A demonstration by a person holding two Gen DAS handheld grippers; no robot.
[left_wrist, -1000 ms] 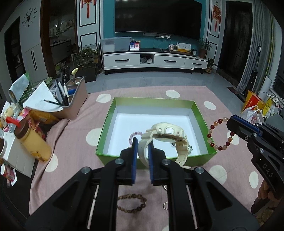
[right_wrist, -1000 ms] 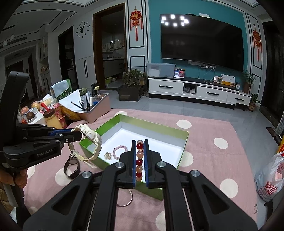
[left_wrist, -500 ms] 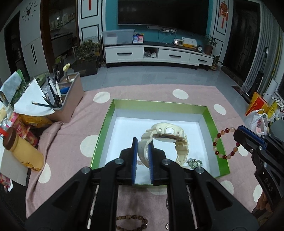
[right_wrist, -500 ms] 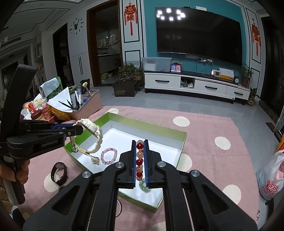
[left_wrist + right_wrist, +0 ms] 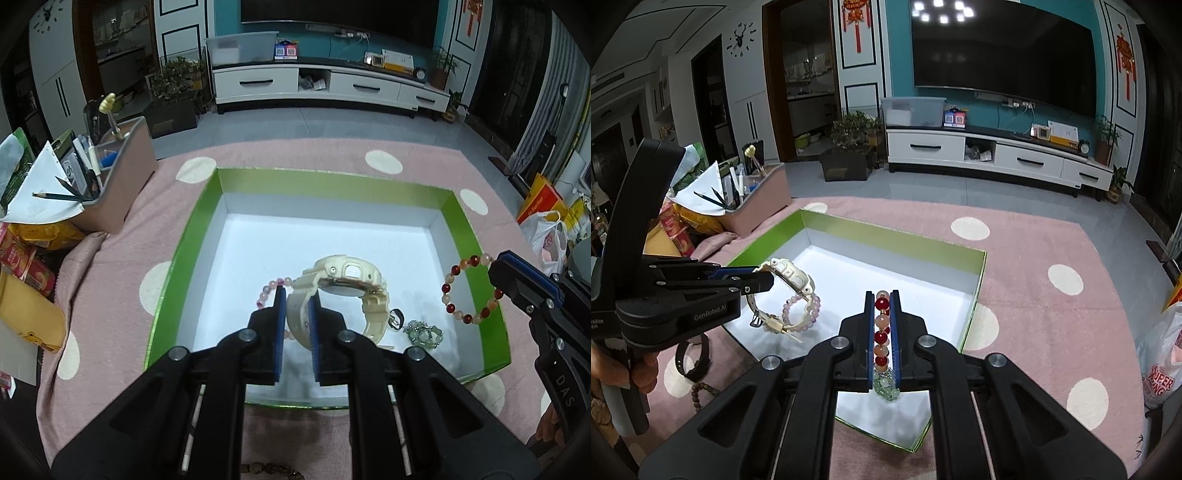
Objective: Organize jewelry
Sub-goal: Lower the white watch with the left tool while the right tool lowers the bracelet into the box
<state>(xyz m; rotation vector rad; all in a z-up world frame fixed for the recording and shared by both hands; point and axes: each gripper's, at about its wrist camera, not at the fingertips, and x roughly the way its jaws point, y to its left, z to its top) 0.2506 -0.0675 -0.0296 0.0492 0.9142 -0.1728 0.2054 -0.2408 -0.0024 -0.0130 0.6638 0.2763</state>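
A green box (image 5: 476, 243) with a white floor sits on the pink dotted cloth. My left gripper (image 5: 295, 295) is shut on the strap of a cream watch (image 5: 347, 275) and holds it low over the box; it also shows in the right wrist view (image 5: 790, 275). My right gripper (image 5: 882, 299) is shut on a red and peach bead bracelet (image 5: 881, 332), held over the box's right edge (image 5: 469, 291). A pink bead bracelet (image 5: 267, 290) and a green bead piece (image 5: 423, 332) lie in the box.
A pink organiser (image 5: 118, 177) with pens stands at the left, with snack packets (image 5: 26, 254) near it. A brown bead bracelet (image 5: 700, 393) and a dark strap (image 5: 692, 358) lie on the cloth in front of the box. A plastic bag (image 5: 550, 240) is at the right.
Both grippers have moved forward and down over the box with their loads. The watch now hangs low inside the box, and the bead bracelet is over its right side.
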